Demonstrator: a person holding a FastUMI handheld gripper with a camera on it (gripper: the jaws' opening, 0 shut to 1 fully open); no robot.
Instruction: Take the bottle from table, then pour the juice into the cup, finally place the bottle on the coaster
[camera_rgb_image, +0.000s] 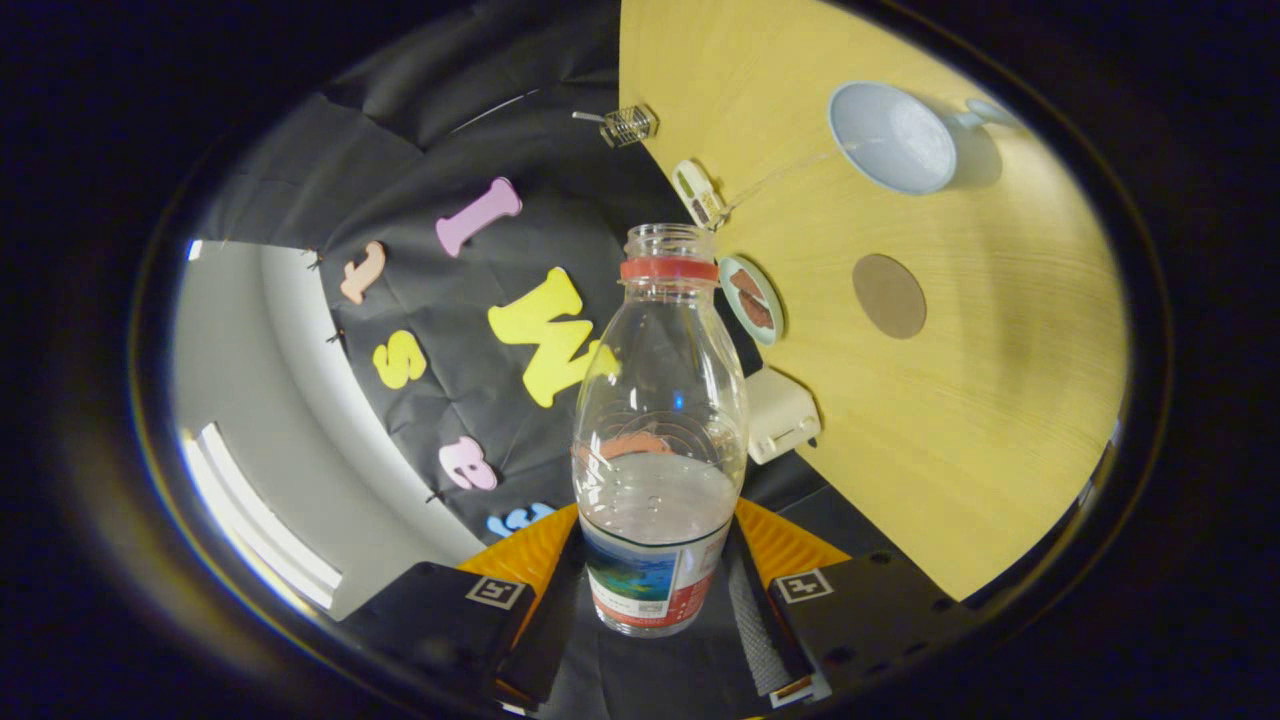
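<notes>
There is one bottle (660, 430), one cup (892, 137) and one round coaster (889, 296). The bottle is see-through, with a red ring under its open mouth and a picture label low down. It has no cap on. A little clear juice sits in its lower part.

The gripper (652, 600) has the bottle between its two fingers. One finger presses on each side of the label, so the fingers are pinching the bottle. The bottle stands up straight along the fingers.

The whole view is tipped over, so the yellow wooden table (1000, 420) looks like a slanted wall beside the bottle. The light blue cup is on the table, far past the bottle's mouth. It has a handle on the side away from the bottle. I can see down into it, but I cannot tell if juice is inside. The brown coaster lies flat on the table, between the bottle and the cup, and nothing is on it.

Four more small things sit along the table edge by the bottle. One little wire cage (628, 125) is far past the bottle's mouth. One small white tag (698, 193) is just past the mouth. One round dish (752, 300) with something brown in it is right beside the bottle's neck. One small white box (782, 415) is beside the bottle's middle.

Black cloth hangs behind the bottle. A pale wall (250, 400) with a bright strip of light (260, 530) is farther off, on the side away from the table.
</notes>
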